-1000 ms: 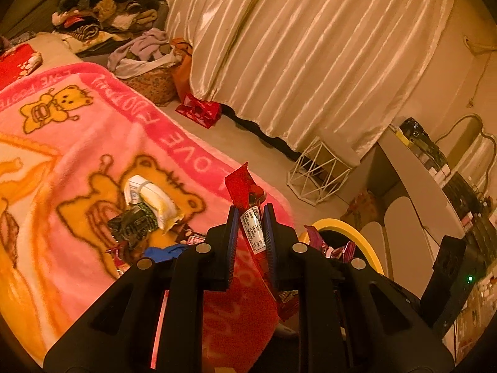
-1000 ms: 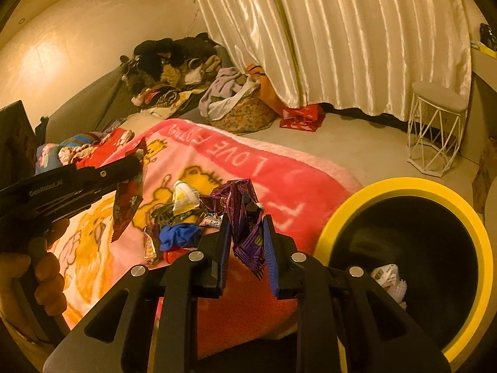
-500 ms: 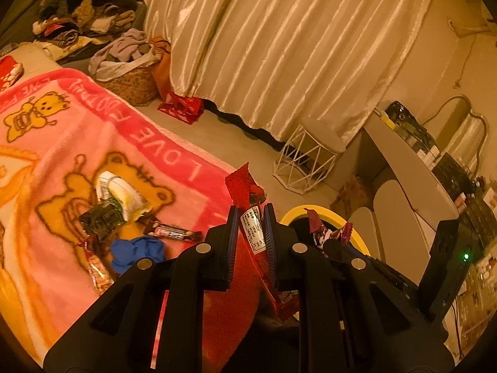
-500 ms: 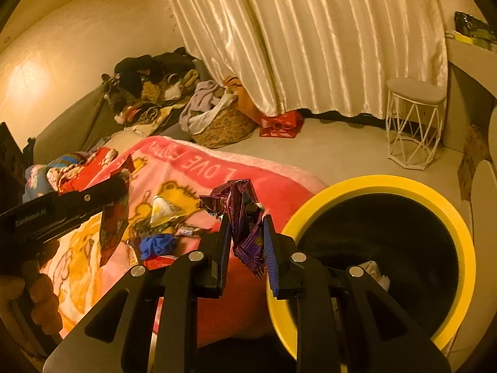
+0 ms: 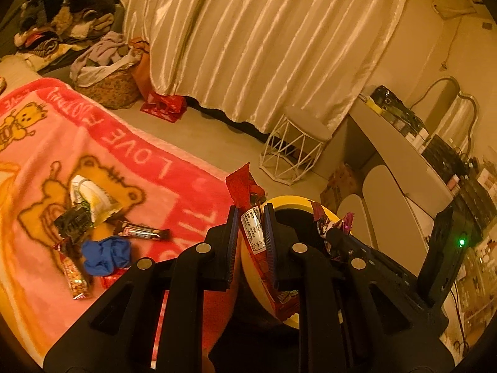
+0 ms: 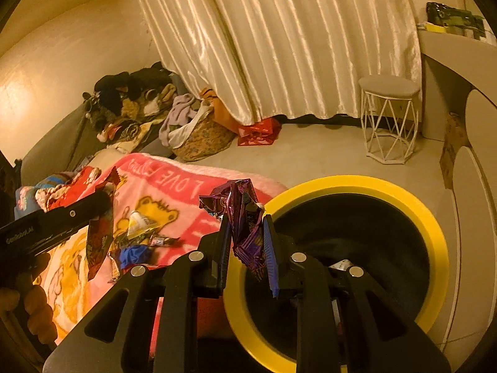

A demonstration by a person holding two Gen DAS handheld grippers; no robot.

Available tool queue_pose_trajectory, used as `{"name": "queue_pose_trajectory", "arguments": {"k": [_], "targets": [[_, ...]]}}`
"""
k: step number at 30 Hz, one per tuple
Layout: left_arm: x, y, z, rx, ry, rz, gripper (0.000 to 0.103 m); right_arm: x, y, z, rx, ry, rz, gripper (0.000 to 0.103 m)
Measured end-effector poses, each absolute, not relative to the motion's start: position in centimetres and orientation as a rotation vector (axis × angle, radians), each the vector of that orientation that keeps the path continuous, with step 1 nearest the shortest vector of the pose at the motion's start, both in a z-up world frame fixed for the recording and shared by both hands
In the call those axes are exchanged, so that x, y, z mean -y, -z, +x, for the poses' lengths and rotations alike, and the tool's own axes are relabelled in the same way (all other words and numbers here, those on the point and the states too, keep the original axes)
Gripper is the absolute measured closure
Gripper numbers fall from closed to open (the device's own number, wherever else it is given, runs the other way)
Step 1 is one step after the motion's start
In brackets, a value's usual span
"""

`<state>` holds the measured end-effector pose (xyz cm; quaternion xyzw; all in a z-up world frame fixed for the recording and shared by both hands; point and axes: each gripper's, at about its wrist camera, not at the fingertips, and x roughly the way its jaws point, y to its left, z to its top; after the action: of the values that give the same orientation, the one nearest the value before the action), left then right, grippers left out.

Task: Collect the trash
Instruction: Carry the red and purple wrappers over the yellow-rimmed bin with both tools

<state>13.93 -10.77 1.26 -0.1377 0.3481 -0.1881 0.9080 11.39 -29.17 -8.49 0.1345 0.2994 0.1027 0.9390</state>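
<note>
Trash is in both grippers and more lies on the bed. The left gripper [image 5: 251, 233] is squeezed tight on a red snack wrapper [image 5: 253, 217] with a white label, and the wrapper sticks up above the fingers and hangs down below them. The right gripper [image 6: 247, 239] is pinched on a crumpled purple wrapper [image 6: 240, 214]. Both wrappers are up in the air, near the near rim of a black bin with a yellow rim [image 6: 357, 183]. Something small and pale lies at the bottom of the bin [image 6: 341, 263]. In the right wrist view, the left gripper shows at the left side with the red wrapper dangling from it, and a hand [image 6: 31, 304] holds its handle. Beside the bin is the bed, covered with a pink blanket [image 5: 130, 143] that has yellow bears and the words "LOVE" on it. On the blanket sit more bits of trash close together: a white and yellow packet [image 5: 90, 199], a dark wrapper [image 5: 73, 220], a brown candy bar [image 5: 141, 233], a crumpled blue piece [image 5: 105, 253] and a long snack bag [image 5: 73, 276]. Farther off on the floor are a white wire stool [image 5: 295, 149], a red bag [image 5: 163, 105] and a basket of clothes [image 5: 105, 87]. Shiny cream curtains [image 5: 264, 37] hang behind them.
</note>
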Motion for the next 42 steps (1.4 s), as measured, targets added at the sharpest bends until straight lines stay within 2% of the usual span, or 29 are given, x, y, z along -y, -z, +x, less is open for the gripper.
{"name": "queue_pose_trajectory", "arguments": {"k": [20, 42], "targets": [[16.8, -0.1, 14.1, -0.763, 0.501, -0.206, 0.091, 34.5, 10.1, 10.2, -0.623, -0.077, 0.350, 0.083], [21.4, 3.2, 16.1, -0.839, 0.584, -0.171, 0.091, 38.5, 14.0, 10.4, -0.718, 0.042, 0.426, 0.083]]}}
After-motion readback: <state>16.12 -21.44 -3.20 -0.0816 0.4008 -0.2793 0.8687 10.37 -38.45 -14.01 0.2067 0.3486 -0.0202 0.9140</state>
